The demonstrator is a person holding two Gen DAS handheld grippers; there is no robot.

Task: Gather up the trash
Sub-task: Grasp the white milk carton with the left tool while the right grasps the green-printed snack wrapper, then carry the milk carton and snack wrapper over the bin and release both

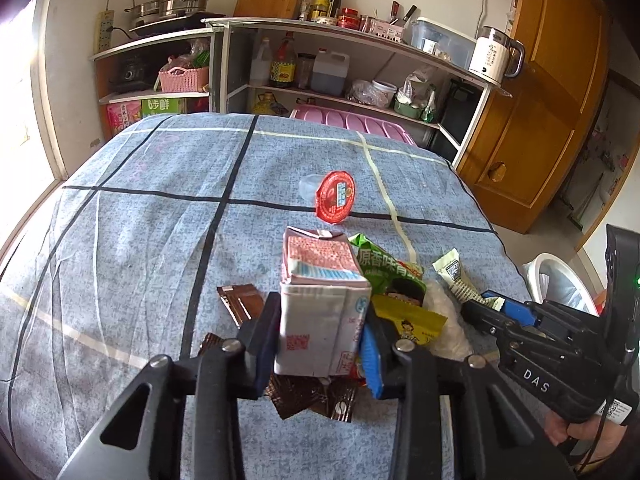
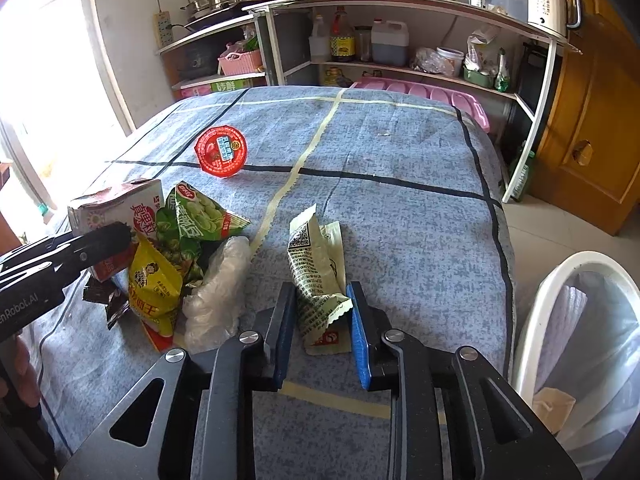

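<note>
Left wrist view: left claw (image 1: 322,332) tilted downward, clamped on the milk carton (image 1: 320,300).

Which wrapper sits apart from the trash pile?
The pale green wrapper, alone between the right hand-held gripper pads; the green and yellow ones overlap by the carton.

The table (image 1: 120,208) is viewed closely from both wrists, angled downward toward the shelves (image 2: 400,4) — the trash pile (image 1: 384,280) and red cup (image 2: 221,151) are shared.
</note>
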